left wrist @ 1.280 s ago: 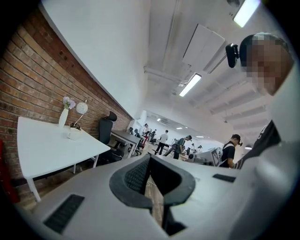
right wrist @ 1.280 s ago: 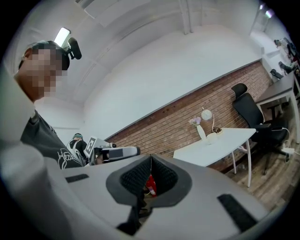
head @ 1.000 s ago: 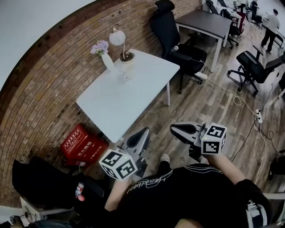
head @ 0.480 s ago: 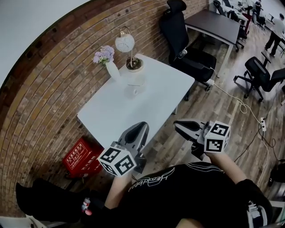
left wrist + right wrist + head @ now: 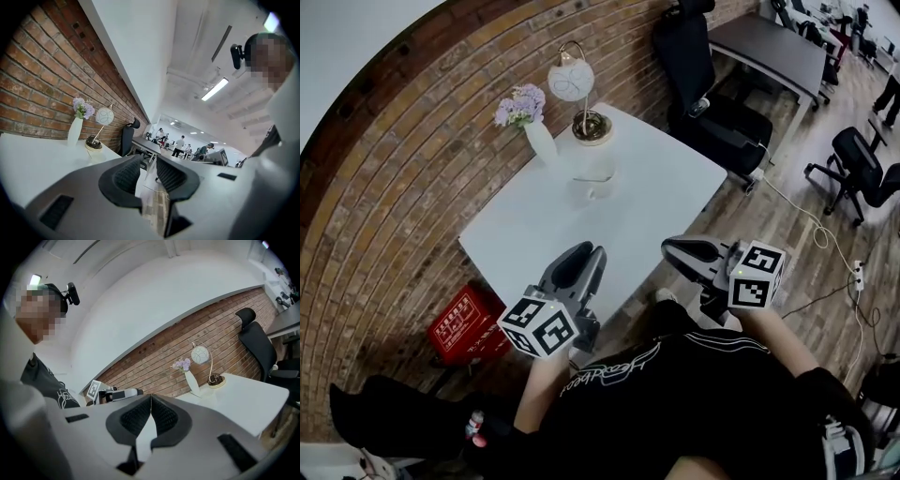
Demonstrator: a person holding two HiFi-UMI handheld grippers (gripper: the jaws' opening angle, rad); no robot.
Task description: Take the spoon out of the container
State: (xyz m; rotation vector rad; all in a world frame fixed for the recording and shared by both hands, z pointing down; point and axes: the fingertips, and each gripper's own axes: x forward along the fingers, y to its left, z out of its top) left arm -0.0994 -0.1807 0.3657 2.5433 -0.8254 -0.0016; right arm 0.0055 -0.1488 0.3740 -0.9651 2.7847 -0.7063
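A small clear container [image 5: 596, 186] stands on the white table [image 5: 534, 244] in front of the lamp; it is too small to make out a spoon in it. In the left gripper view the container [image 5: 95, 155] shows faintly below the lamp base. My left gripper [image 5: 586, 253] hovers over the table's near edge, well short of the container, and its jaws are opening with nothing between them [image 5: 149, 161]. My right gripper [image 5: 669, 249] is held beside the table's near right edge with its jaws shut and empty [image 5: 151, 398].
A white vase with purple flowers [image 5: 534, 127] and a globe lamp [image 5: 572, 80] stand at the table's far edge by the brick wall. A red crate [image 5: 469, 323] sits on the floor at left. Black office chairs [image 5: 717, 103] and a dark desk [image 5: 769, 47] stand to the right.
The table has come nearer and both grippers now reach its near edge. The left gripper's jaws have parted slightly; the right's stay shut.
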